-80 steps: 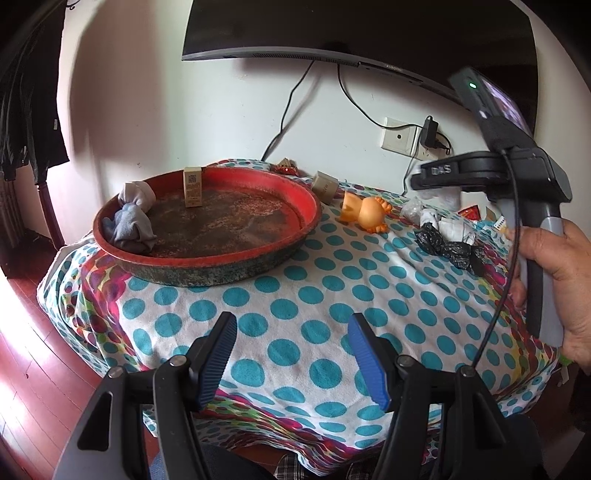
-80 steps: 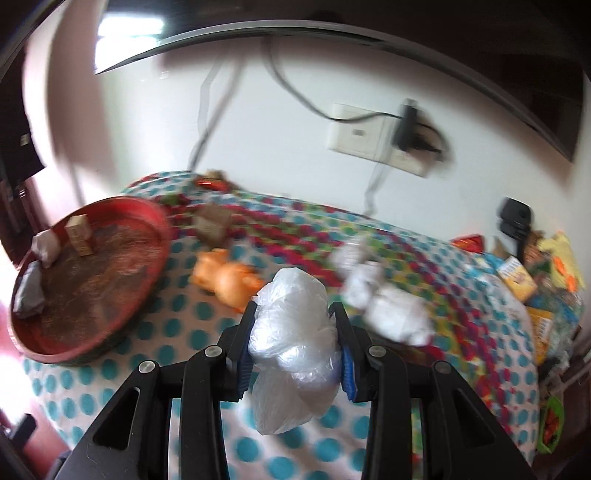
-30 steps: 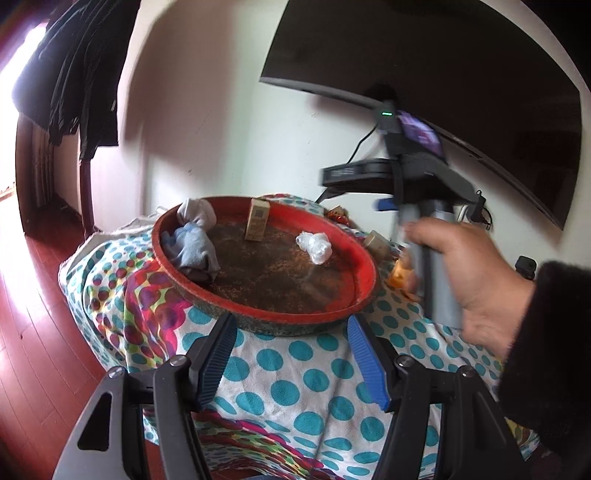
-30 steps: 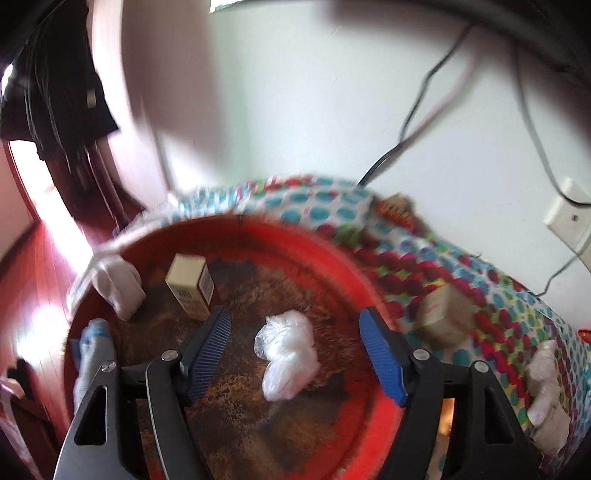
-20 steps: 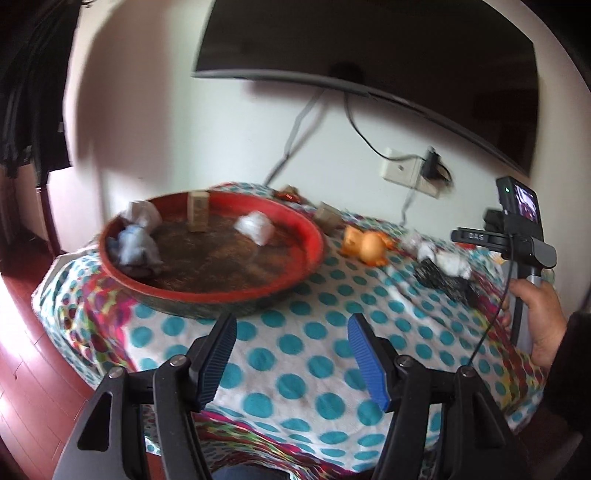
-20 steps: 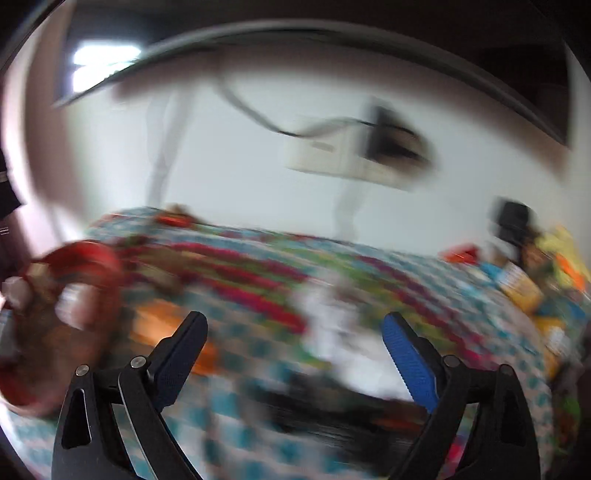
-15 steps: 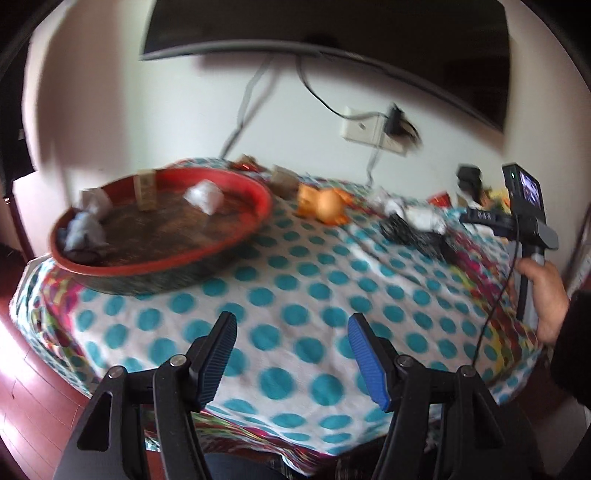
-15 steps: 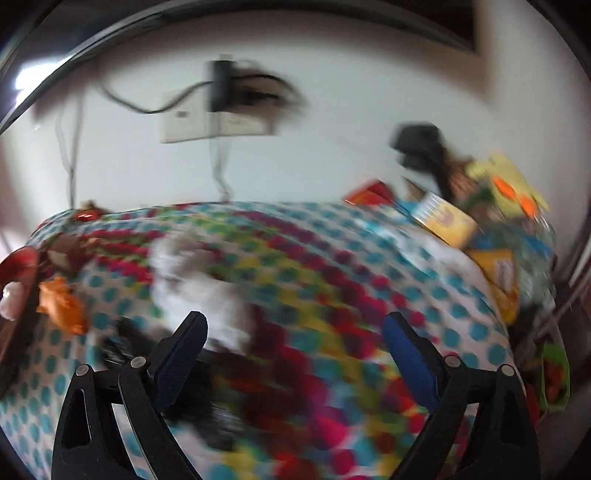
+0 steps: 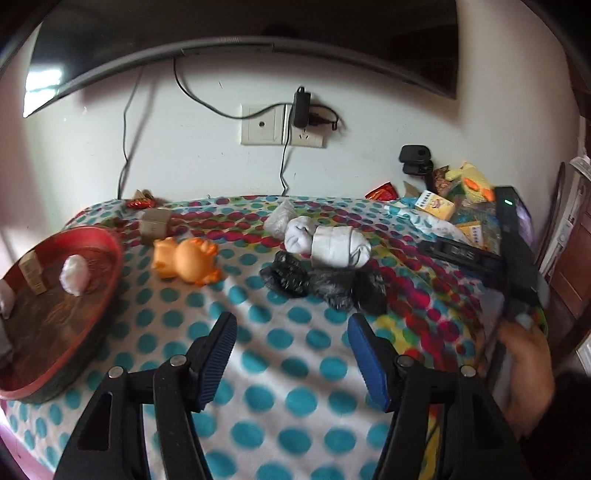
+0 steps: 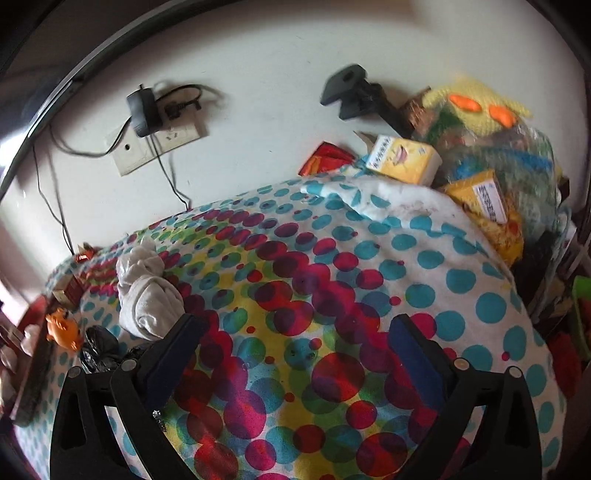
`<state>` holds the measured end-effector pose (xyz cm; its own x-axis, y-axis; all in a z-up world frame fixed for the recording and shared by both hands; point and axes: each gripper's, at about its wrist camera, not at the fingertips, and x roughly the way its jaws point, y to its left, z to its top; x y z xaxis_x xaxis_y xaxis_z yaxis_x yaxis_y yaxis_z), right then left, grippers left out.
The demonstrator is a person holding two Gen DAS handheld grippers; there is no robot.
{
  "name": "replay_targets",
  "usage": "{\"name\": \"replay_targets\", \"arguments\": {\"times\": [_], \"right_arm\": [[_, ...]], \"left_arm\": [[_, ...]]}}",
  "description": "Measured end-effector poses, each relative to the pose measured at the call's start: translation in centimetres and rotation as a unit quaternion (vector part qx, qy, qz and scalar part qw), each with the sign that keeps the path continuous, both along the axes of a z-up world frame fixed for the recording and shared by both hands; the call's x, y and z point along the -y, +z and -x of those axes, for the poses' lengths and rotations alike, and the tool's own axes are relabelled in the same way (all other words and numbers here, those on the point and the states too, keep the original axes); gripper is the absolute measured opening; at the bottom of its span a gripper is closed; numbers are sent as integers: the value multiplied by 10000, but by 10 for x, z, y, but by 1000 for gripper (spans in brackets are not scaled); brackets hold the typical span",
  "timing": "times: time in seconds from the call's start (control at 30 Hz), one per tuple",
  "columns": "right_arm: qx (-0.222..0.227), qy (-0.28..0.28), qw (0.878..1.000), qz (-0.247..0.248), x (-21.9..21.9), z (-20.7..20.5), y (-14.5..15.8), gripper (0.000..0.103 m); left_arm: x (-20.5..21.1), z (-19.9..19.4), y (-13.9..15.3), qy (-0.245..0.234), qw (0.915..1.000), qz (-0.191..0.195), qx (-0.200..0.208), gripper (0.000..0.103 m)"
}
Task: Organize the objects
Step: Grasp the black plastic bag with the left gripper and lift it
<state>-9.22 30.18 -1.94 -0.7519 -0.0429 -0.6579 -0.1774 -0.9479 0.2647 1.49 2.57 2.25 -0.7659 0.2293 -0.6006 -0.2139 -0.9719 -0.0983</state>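
Note:
A red round tray point(image 9: 110, 251) at the left holds a white plastic bag point(image 9: 75, 275) and a small carton point(image 9: 32, 273). On the dotted cloth lie an orange toy point(image 9: 184, 260), white rolled socks point(image 9: 332, 242), a black crumpled bag point(image 9: 325, 282) and a brown box point(image 9: 155, 225). My left gripper point(image 9: 291, 328) is open and empty, above the cloth in front of the black bag. My right gripper point(image 10: 295, 332) is open and empty over the cloth, right of the socks point(image 10: 147, 295); the person's hand holds it at the right of the left wrist view point(image 9: 517, 258).
Yellow boxes point(image 10: 406, 158) and a pile of packets point(image 10: 498, 147) crowd the table's far right corner. A wall socket with charger point(image 9: 295, 122) and cables is behind. A TV point(image 9: 240, 29) hangs above. The table drops off at the front and right.
The white plastic bag left my right gripper and now lies in the tray. The right gripper swung right, away from the tray, and is open. The left view turned right toward the loose items.

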Motion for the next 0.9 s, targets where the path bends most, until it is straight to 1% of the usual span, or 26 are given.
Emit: {"name": "replay_targets", "arguments": {"times": [0.07,0.13,0.27,0.37,0.43,0.47,0.5,0.57,0.6,0.7,0.77,0.83,0.87,0.9], "right_arm": [[-7,-40,9996,283,-8,-1,-3,103],[-60,-43,9995,307,-8,-3,-3,103],[-54,-7,9996,291,-6,-2,-3,103],[-97,-2,9993,369,-8,-3,-3,102],[-116,19,9992,385,-8,-3,-2,102],[-121,25,9992,388,-9,-3,-2,102],[-135,33,9991,399,-9,-4,-2,102],[-146,35,9990,412,-9,-4,-2,102],[-141,39,9990,413,-9,-4,-2,102],[-163,44,9990,411,-9,-5,-2,102],[-159,48,9990,417,-9,-5,-2,102],[-160,41,9990,411,-9,-5,-2,102],[-157,40,9990,408,-9,-5,-2,102],[-152,35,9991,404,-9,-5,-2,102]], "left_arm": [[-14,30,-5,76,9994,-162,291,64],[-23,53,-11,238,9981,-258,509,64],[-35,82,-25,632,9942,-343,803,64],[-44,99,-33,825,9918,-378,895,64],[-51,110,-39,930,9912,-164,929,64],[-52,115,-42,1022,9897,-127,1000,64],[-51,120,-46,1126,9873,-174,1108,64],[-53,127,-52,1178,9848,-162,1267,64],[-55,129,-56,1168,9842,-93,1329,64],[-66,128,-61,1086,9859,306,1239,64],[-72,130,-61,1052,9856,452,1247,64],[-74,130,-61,981,9862,490,1238,58],[-77,130,-60,854,9873,528,1227,45],[-81,130,-58,709,9880,623,1225,28]]}}
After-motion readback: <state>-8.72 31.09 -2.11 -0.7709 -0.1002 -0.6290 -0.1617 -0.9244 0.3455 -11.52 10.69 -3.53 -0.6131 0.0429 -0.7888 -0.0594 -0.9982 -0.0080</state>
